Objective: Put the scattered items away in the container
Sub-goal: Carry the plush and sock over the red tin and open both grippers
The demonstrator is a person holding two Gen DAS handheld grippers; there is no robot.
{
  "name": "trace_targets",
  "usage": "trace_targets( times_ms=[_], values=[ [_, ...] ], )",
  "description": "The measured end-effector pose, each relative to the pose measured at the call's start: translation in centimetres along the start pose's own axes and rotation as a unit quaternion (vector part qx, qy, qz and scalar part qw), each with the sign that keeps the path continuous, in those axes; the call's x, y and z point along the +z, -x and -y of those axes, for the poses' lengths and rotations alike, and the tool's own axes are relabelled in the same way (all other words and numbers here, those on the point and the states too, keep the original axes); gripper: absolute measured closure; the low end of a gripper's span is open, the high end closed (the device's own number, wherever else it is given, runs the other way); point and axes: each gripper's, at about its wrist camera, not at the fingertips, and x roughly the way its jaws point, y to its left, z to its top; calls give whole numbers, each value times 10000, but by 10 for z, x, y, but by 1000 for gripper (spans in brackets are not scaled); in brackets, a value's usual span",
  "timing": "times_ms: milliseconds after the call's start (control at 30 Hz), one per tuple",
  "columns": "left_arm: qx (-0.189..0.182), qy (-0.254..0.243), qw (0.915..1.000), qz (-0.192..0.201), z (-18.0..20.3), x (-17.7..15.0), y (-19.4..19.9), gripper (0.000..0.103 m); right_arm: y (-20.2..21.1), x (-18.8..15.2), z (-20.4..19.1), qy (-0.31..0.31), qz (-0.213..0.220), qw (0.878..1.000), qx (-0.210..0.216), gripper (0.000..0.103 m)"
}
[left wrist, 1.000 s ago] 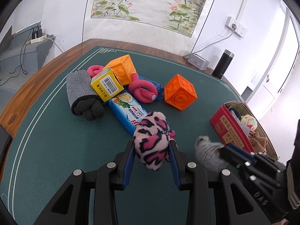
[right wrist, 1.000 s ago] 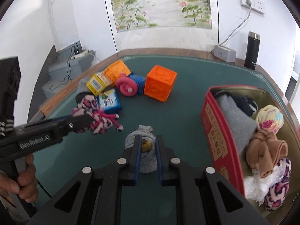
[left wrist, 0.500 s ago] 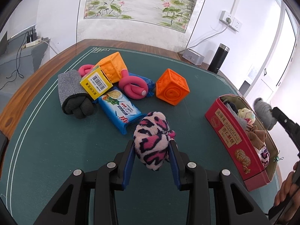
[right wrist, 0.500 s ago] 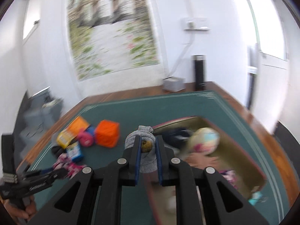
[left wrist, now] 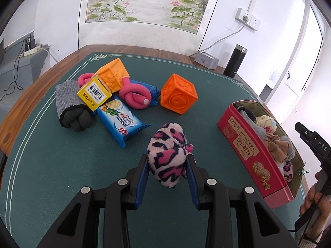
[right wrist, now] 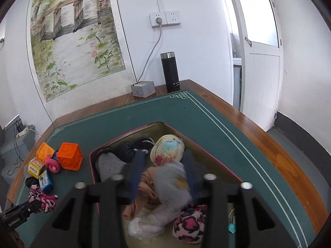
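Note:
My left gripper (left wrist: pixel 167 159) is shut on a pink leopard-print sock ball (left wrist: pixel 165 144), held above the green mat. The red biscuit tin (left wrist: pixel 244 144) stands to its right, holding several rolled socks. In the right wrist view my right gripper (right wrist: pixel 162 166) hangs over the tin (right wrist: pixel 206 146), its fingers spread wide and open. A blurred grey sock (right wrist: pixel 173 183) sits loose between and below them, above the tan cloth (right wrist: pixel 146 183). On the mat lie two orange cubes (left wrist: pixel 179 96), a yellow box (left wrist: pixel 94 93), a pink foam curler (left wrist: pixel 134 97), a blue packet (left wrist: pixel 122 122) and a grey-black sock roll (left wrist: pixel 70 107).
A black flask (left wrist: pixel 235 61) and a small grey box (left wrist: pixel 206 60) stand at the table's far edge. The wooden rim (right wrist: pixel 279 157) borders the mat. A person's hand (left wrist: pixel 314 202) holds the right gripper's handle beside the tin.
My right gripper carried the grey sock from the mat to above the tin and opened; the sock has come loose. The left gripper kept its hold on the leopard sock.

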Motion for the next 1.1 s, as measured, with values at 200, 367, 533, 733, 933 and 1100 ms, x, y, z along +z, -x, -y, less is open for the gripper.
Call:
trace_targets(
  times_ms=[200,367,533,733,933,1100],
  values=[
    [-178,-255,9994,175,23,10,11,66,10,-1,1,-26,146,9999,-40,48],
    [-559,-644,9960,275,59,26,15,66,14,0,8,-209,212,9995,-65,44],
    [-763,-990,9911,448,95,40,12,66,15,0,10,-232,204,9995,-62,41],
    [-1023,-1186,9869,391,128,57,-10,66,14,-1,6,-189,180,9996,-61,41],
    [-1348,-1298,9822,172,153,70,-41,66,9,-4,1,-84,80,9999,-101,42],
    [-1702,-1274,9769,-214,163,75,-70,66,7,-5,3,-102,37,9998,-181,42]
  ],
)
